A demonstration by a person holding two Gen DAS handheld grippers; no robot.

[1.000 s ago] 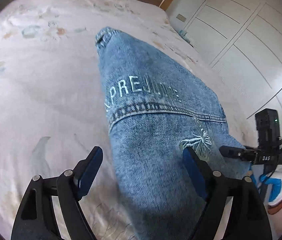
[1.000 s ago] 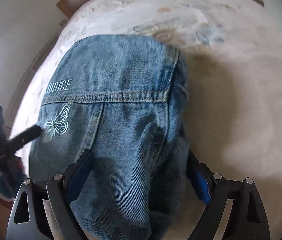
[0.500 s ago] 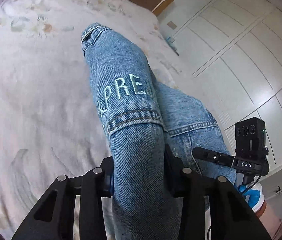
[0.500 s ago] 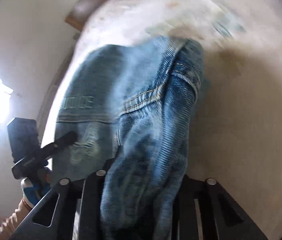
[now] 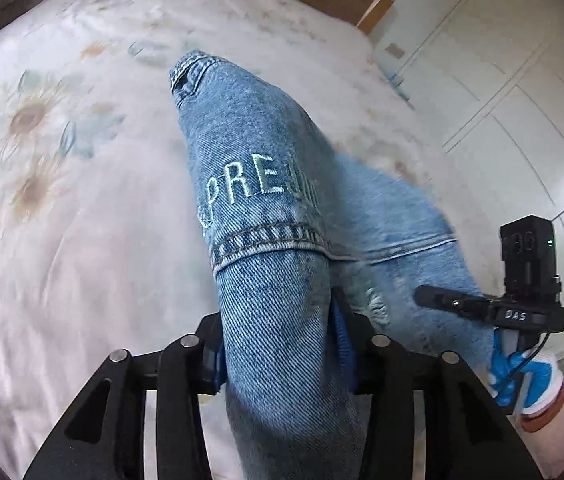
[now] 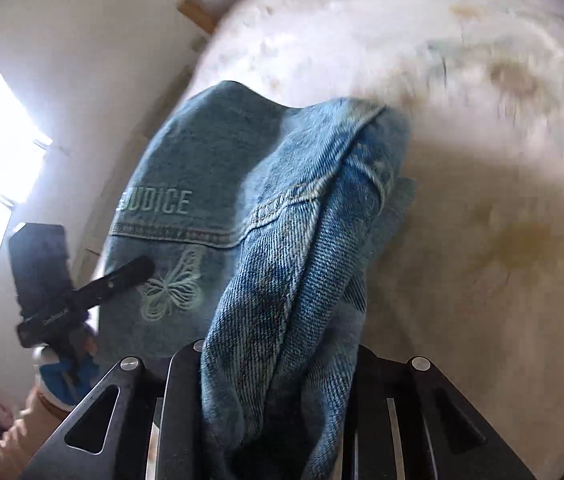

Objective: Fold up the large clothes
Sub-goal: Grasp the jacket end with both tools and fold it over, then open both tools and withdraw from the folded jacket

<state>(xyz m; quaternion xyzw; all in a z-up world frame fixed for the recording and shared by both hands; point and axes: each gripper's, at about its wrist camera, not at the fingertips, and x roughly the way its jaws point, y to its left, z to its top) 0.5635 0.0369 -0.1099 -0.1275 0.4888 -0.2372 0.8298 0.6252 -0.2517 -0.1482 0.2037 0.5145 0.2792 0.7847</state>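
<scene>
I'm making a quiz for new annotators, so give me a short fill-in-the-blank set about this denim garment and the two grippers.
1. The denim garment lies on a ____ with a flower-print cover.
2. Below the stitched lettering is an embroidered ____.
3. The left gripper has a bunched fold of ____ between its fingers.
4. The right gripper grips the same ____.

Missing words: bed; butterfly; denim; garment
</scene>
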